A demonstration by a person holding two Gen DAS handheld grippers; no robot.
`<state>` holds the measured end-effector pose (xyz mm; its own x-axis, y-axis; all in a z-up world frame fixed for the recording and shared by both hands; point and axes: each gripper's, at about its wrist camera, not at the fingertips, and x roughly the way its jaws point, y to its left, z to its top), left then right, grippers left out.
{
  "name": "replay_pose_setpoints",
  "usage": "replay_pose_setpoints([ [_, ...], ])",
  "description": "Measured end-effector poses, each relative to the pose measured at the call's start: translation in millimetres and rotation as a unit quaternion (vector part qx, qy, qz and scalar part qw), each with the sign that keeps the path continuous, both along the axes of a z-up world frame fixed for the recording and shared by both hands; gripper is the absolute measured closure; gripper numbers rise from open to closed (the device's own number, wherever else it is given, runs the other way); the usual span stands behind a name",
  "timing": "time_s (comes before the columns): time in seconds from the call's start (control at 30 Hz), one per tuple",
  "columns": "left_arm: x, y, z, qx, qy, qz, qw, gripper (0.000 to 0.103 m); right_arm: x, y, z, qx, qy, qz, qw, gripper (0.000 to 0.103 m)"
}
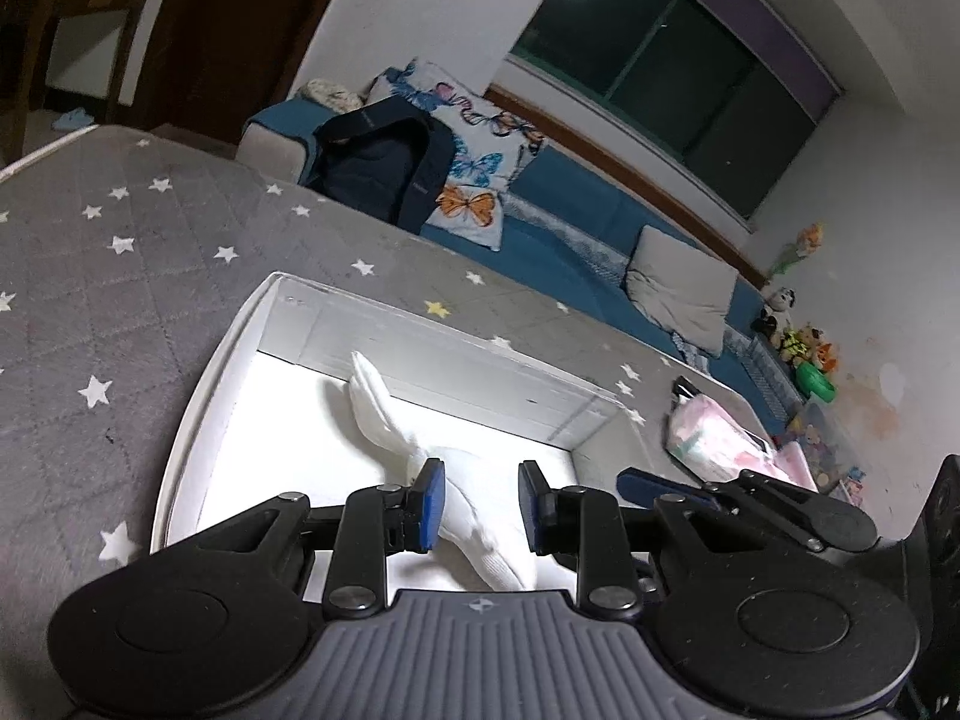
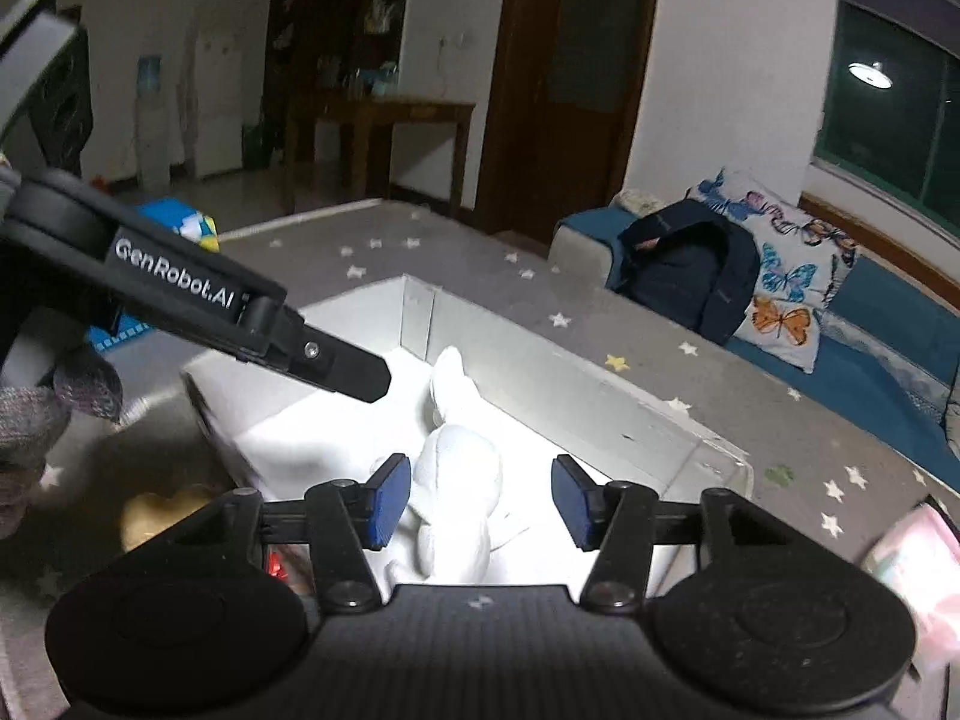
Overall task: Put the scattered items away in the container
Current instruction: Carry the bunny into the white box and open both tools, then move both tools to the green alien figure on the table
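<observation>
Room light: dim, with dark corners and a dark window.
Lamp: a round ceiling lamp shows as a bright spot in the window glass.
Glare: the white box shines so bright that its floor is washed out, and the white sock in it is hard to tell from the floor.
Shadows: soft dark patches lie on the grey star blanket beside the box.
Blur: the left edge of the right wrist view is smeared, and the near box corner looks fuzzy.
Bending: straight walls and the window frame curve near the picture edges.
Corners: black at the rim of both views.
</observation>
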<state>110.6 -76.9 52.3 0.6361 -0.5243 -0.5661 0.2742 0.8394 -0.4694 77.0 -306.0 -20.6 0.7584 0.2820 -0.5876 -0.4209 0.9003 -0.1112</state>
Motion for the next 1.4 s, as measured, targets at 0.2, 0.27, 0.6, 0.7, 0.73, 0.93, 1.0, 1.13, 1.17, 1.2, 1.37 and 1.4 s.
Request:
replay_pose_setpoints([
  [0.2, -34.2, -4.0, 5.1, 0.006, -0.014, -0.022, 0.9997, 0.075, -39.1, -14.9, 13.4, 0.026, -0.014, -0.012, 0.999, 0.048],
  [0.27, -43.1, -5.0, 4.3, 0.008, -0.014, -0.031, 0.9994, 0.075, -57.2, -20.0, 13.4, 0.032, -0.012, -0.016, 0.999, 0.048],
  [0.6, -86.9, -19.4, -13.8, 0.04, -0.006, -0.069, 0.9968, 0.073, -115.3, -28.2, -0.4, 0.048, 0.006, -0.03, 0.998, 0.044],
  [0.7, -97.5, -20.3, -19.3, 0.043, -0.003, -0.078, 0.996, 0.073, -126.3, -28.2, -5.2, 0.054, 0.012, -0.031, 0.998, 0.044],
  [0.73, -100.8, -20.4, -20.6, 0.044, -0.002, -0.082, 0.9957, 0.073, -128.0, -28.7, -6.3, 0.057, 0.014, -0.032, 0.998, 0.042],
  [0.93, -123.3, -19.7, -27.1, 0.043, -0.011, -0.104, 0.9936, 0.072, -144.8, -29.3, -13.0, 0.069, 0.018, -0.045, 0.996, 0.036],
  [1.0, -130.5, -20.6, -29.7, 0.045, -0.014, -0.11, 0.9928, 0.072, -151.9, -28.9, -15.3, 0.072, 0.019, -0.05, 0.996, 0.03],
  [1.13, -142.8, -22.8, -34.3, 0.049, -0.016, -0.121, 0.9913, 0.072, -169.6, -29.1, -19.4, 0.079, 0.019, -0.058, 0.995, 0.026],
  [1.17, -145.5, -24.1, -35.3, 0.051, -0.015, -0.127, 0.9905, 0.072, -174.0, -29.6, -20.3, 0.08, 0.018, -0.06, 0.995, 0.023],
  [1.2, -148.2, -25.4, -36.2, 0.053, -0.014, -0.13, 0.99, 0.072, -177.7, -29.9, -20.7, 0.081, 0.018, -0.062, 0.995, 0.023],
  [1.37, -159.7, -29.5, -42.9, 0.063, -0.004, -0.142, 0.9879, 0.072, -196.0, -28.5, -23.3, 0.081, 0.023, -0.061, 0.995, 0.023],
  [1.4, -162.0, -30.1, -44.0, 0.062, -0.001, -0.146, 0.9873, 0.072, -199.0, -28.2, -24.0, 0.079, 0.023, -0.06, 0.995, 0.023],
])
